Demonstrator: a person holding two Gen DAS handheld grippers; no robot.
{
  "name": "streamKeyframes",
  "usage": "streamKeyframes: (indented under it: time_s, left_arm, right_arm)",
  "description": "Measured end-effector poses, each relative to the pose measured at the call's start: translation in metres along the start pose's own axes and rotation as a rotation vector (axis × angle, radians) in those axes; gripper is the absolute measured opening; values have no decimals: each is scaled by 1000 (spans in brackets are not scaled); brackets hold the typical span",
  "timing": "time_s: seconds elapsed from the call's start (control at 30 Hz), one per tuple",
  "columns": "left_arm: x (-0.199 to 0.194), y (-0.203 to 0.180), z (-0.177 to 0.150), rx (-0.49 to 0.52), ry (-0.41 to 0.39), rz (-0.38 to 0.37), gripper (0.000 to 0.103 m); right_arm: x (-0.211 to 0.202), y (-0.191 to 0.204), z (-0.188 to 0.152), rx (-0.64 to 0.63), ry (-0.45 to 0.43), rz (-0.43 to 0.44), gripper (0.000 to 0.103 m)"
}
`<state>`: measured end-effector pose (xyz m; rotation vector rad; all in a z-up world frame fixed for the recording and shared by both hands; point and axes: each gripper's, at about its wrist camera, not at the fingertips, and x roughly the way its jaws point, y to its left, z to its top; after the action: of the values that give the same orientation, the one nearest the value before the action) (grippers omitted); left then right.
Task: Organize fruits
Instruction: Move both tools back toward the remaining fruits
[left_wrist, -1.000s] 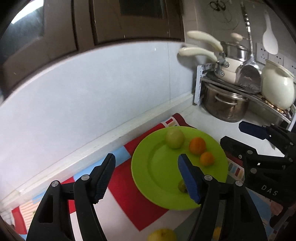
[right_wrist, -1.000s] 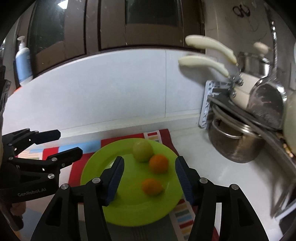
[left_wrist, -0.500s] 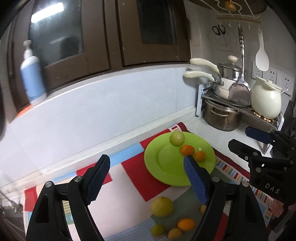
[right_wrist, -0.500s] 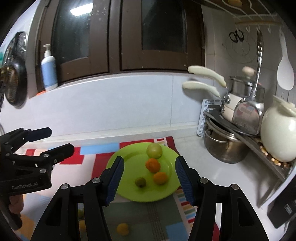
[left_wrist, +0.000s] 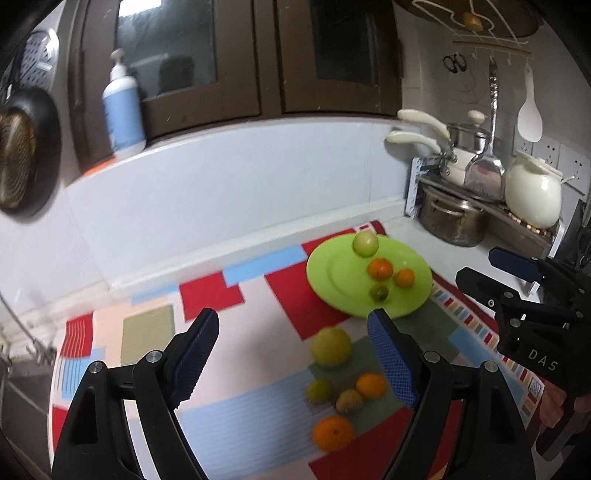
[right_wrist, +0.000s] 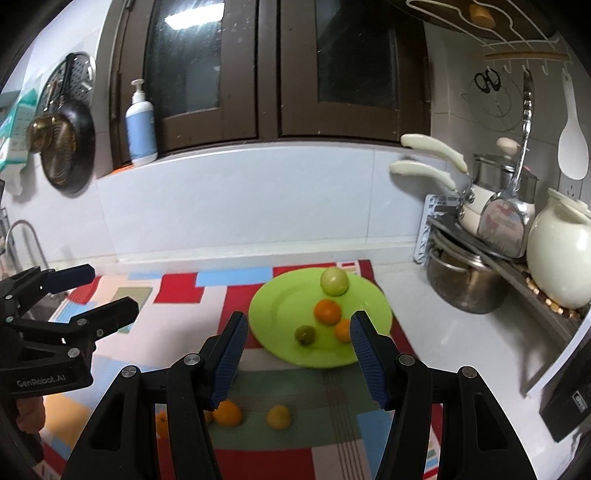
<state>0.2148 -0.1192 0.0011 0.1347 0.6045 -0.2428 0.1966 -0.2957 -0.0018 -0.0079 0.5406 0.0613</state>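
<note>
A lime green plate (left_wrist: 332, 273) (right_wrist: 284, 314) lies on a patchwork mat and holds a pale green apple (left_wrist: 365, 243) (right_wrist: 334, 281), two oranges (left_wrist: 379, 267) (right_wrist: 327, 311) and a small dark green fruit (left_wrist: 379, 292) (right_wrist: 305, 334). Loose fruits lie on the mat in front: a large yellow-green one (left_wrist: 331, 346), an orange (left_wrist: 332, 432) and several smaller ones (left_wrist: 349, 400) (right_wrist: 279, 416). My left gripper (left_wrist: 295, 354) is open and empty, above the loose fruits. My right gripper (right_wrist: 297, 354) is open and empty, short of the plate.
A rack at the right holds a steel pot (left_wrist: 452, 221) (right_wrist: 465, 280), pans and a white jar (left_wrist: 532, 197) (right_wrist: 559, 266). A soap bottle (left_wrist: 123, 110) (right_wrist: 141, 127) stands on the sill. A faucet (right_wrist: 26, 240) is at far left.
Both grippers have pulled back and up from the plate. A fourth small green fruit now lies on the plate, and the loose fruits on the mat have come into view.
</note>
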Motion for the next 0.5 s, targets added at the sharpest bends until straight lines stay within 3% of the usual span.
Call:
streamKeyframes:
  time_s: [0.5]
  left_arm:
    - [15, -16, -72, -17, 184, 2, 82]
  right_arm:
    - [24, 2, -58, -62, 172, 93, 58]
